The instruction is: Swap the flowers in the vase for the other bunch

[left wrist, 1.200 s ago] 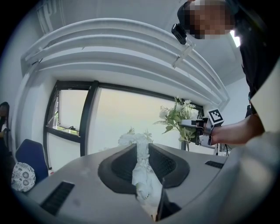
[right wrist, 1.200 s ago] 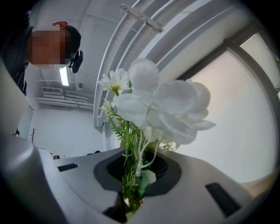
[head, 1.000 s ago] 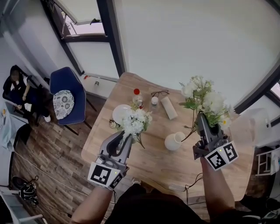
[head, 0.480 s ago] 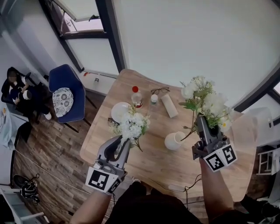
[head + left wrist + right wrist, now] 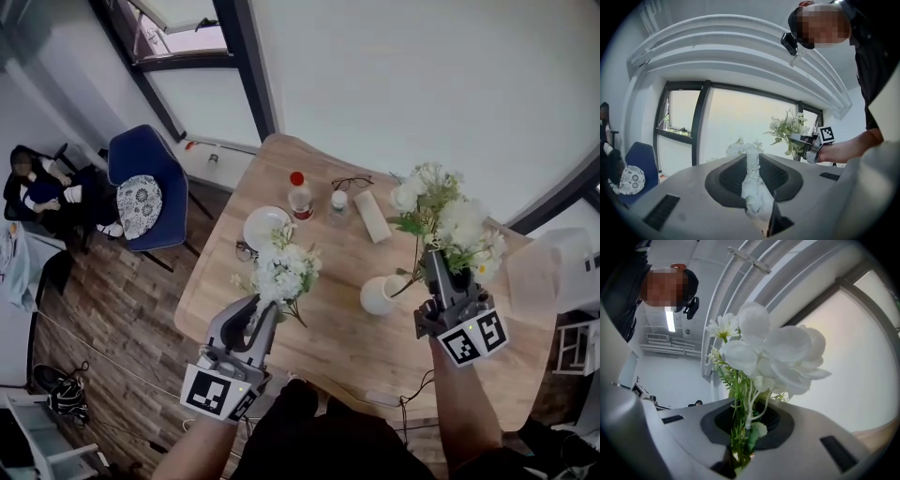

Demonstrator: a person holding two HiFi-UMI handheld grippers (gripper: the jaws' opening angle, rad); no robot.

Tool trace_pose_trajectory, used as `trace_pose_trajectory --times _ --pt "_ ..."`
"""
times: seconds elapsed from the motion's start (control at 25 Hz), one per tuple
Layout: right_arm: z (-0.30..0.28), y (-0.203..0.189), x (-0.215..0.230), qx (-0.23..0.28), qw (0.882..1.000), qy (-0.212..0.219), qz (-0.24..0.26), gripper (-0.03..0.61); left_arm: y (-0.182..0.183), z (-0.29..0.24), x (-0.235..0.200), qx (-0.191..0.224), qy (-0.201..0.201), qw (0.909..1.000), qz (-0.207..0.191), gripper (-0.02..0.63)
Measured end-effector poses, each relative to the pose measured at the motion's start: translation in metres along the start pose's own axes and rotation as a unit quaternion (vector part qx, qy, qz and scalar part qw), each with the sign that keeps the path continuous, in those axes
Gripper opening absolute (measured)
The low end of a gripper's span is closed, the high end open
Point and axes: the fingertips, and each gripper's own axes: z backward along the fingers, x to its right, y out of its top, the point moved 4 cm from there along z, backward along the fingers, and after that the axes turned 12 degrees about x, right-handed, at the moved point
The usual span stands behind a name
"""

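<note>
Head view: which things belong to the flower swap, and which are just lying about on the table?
Part of the job: white vase; white bunch, gripped in the left tongs; leafy bunch, gripped in the right tongs.

Lying about: plate; red-capped bottle; small jar; glasses; beige block.

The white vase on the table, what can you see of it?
The vase is white, smooth and round-bellied, like glazed pottery. It stands upright on the wooden table. No tongs grip it. A thin stem of the green-and-white bunch, clamped in the right tongs, reaches down to its top; whether the tip is inside I can't tell.
</note>
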Motion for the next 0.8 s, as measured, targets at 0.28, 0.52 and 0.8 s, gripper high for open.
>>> trace_pose_trajectory --times 0.28,0.52,0.8 --pt "0.012 -0.024 0.003 -0.005 1.000 -0.006 0.009 0.069 0.001 0.008 0.006 -0.002 -0.014 0.9994 -0.032 0.078" --pt "0.016 -0.045 0.007 -0.014 1.000 -0.009 0.005 0.069 -0.001 0.002 0.009 0.005 -0.027 0.9990 -0.035 0.078" --pt "0.021 -0.064 0.004 -0.030 0.999 0.000 0.020 0.069 -0.014 0.007 0.014 -0.020 -0.029 0.9991 -0.021 0.078"
